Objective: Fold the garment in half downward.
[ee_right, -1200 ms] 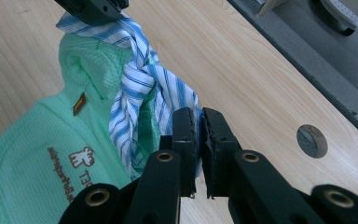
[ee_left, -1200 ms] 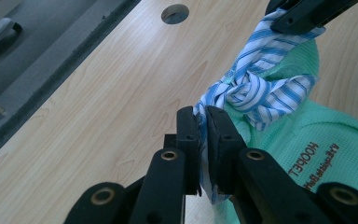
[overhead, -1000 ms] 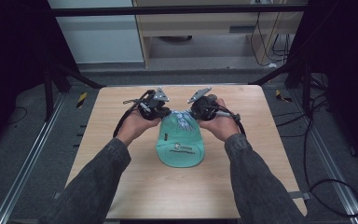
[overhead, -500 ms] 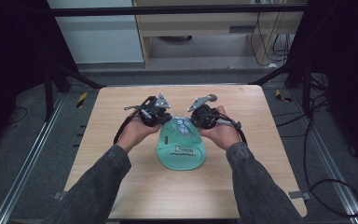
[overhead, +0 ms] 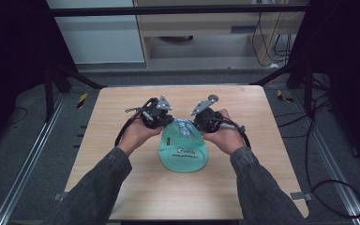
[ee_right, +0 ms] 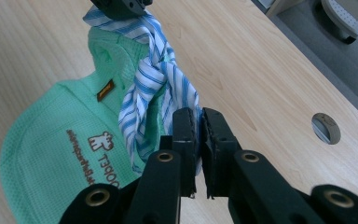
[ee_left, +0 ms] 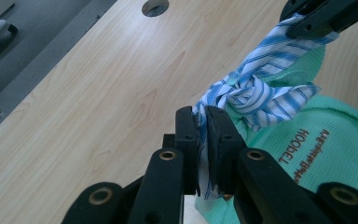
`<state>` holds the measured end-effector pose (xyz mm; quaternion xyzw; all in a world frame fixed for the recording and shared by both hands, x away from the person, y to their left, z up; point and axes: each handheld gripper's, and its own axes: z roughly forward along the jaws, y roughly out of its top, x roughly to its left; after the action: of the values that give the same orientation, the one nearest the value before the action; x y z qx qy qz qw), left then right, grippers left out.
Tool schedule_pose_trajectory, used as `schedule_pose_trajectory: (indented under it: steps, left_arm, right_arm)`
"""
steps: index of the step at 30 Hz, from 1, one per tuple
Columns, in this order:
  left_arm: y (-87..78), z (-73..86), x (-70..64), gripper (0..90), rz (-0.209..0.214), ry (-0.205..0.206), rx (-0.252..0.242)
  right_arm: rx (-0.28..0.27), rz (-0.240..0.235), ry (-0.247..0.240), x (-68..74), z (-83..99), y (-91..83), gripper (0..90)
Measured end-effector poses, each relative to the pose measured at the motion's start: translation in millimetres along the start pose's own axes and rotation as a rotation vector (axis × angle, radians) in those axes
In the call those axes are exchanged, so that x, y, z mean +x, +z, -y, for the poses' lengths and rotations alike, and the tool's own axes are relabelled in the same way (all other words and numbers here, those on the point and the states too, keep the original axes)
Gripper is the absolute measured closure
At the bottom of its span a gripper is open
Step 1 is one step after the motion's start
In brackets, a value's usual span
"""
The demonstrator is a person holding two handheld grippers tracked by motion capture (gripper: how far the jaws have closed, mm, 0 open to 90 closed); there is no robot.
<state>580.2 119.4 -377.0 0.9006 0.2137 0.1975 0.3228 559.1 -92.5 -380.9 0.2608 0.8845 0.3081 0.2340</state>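
In the high view, the left tongs (overhead: 165, 123) and right tongs (overhead: 198, 123) flank the knot atop a green pouch (overhead: 183, 154) on the counter (overhead: 122, 117). In the left gripper view, the left tongs (ee_left: 203, 122) pinch a blue-striped tie (ee_left: 254, 91). In the right gripper view, the right tongs (ee_right: 198, 122) pinch the tie's other end just beside the knot.

- The right claw (ee_right: 198, 122) pinches one end of a blue-striped cloth strip (ee_right: 151, 79).
- The knotted strip lies over a green garment (ee_right: 51, 140) on the wooden counter (ee_right: 261, 70).
- The other claw (ee_right: 121, 7) grips the strip's far end.
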Motion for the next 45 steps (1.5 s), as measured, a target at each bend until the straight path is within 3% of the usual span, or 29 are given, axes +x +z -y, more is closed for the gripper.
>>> schedule_pose_trajectory:
  steps: [5, 12, 45]
  left_arm:
    - [-3.3, 9.4, -14.3, 83.2, 0.003, 0.012, -0.008]
    - [-3.8, 22.5, -26.5, 83.0, 0.020, -0.008, -0.015]
    - [0.5, 60.0, -56.5, 81.6, 0.074, -0.028, -0.037]
  right_arm:
    - [0.007, -0.001, -0.017, 11.3, 8.8, -1.1, 84.3]
    - [0.007, -0.018, -0.018, 22.9, 21.1, 1.7, 84.1]
    - [0.004, -0.057, -0.039, 48.9, 44.2, -1.7, 82.5]
